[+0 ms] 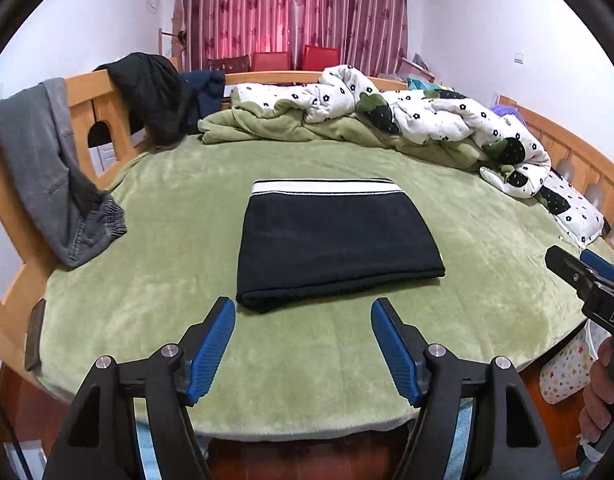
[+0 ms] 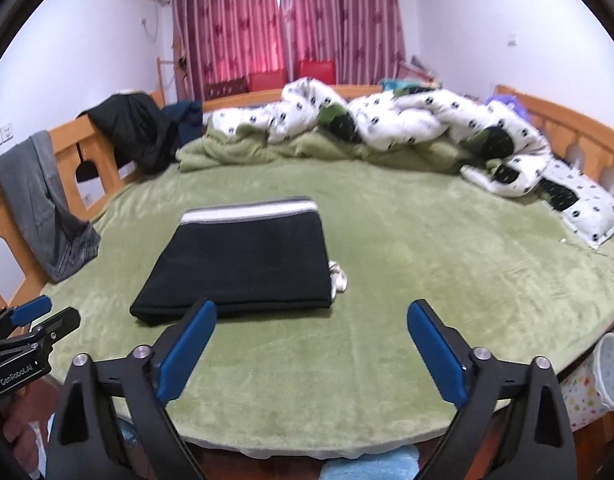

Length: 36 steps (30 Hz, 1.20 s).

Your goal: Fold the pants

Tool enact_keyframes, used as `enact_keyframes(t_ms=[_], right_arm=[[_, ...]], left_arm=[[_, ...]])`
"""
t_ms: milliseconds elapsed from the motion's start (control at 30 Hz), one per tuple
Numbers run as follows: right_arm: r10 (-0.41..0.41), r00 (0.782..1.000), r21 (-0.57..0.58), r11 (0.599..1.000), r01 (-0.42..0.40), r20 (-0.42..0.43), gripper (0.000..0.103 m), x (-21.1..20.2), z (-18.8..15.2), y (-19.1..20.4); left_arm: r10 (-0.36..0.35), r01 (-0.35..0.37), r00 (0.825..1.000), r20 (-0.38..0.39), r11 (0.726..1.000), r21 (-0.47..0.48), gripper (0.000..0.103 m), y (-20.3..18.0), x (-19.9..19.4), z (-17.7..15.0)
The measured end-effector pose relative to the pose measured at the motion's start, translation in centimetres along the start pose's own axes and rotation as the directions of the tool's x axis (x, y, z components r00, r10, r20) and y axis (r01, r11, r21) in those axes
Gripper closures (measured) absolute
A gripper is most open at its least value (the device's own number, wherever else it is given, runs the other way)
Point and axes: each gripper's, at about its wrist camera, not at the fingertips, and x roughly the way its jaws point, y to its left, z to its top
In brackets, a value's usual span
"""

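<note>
While both my grippers — left gripper (image 1: 303,312), right gripper (image 2: 311,314) — hover with fingers spread and empty, the folded black pants with white-striped waistband (image 1: 335,240) lie flat just beyond on the green plush bed (image 1: 487,280).

My left tool (image 2: 31,320) reads "GenRobot.AI" on its black body; my right tool (image 1: 587,268) shows only the letters "DA", the rest cut off.

The dark pants (image 1: 335,240) lie folded into a neat rectangle on the green blanket (image 1: 487,280), with the white striped waistband on the far side. The left gripper (image 1: 303,312) is above the near edge of the blanket, its blue pads (image 1: 213,350) apart and holding nothing. The right gripper (image 1: 575,264) enters from the right edge.
</note>
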Motion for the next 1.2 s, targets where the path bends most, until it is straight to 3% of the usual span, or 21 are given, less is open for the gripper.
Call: enact_keyframes(t_ms=[200, 667, 1200], right_arm=[[-0.02, 1.0, -0.02, 1.0, 0.02, -0.012, 0.004, -1.8, -0.6, 0.0], [-0.04, 0.999, -0.006, 0.999, 0.04, 0.018, 0.004, -4.7, -1.4, -1.1], [-0.06, 0.998, -0.017, 0.998, 0.06, 0.028, 0.004, -5.2, -1.3, -0.9]], left_arm=[[0.013, -0.013, 1.0, 0.012, 1.0, 0.003, 0.028, -0.6, -1.9, -0.7], [0.008, -0.009, 0.999, 0.032, 1.0, 0.01, 0.028, -2.6, -3.3, -1.2], [0.015, -0.015, 1.0, 0.023, 1.0, 0.014, 0.028, -3.0, -3.3, -1.3]])
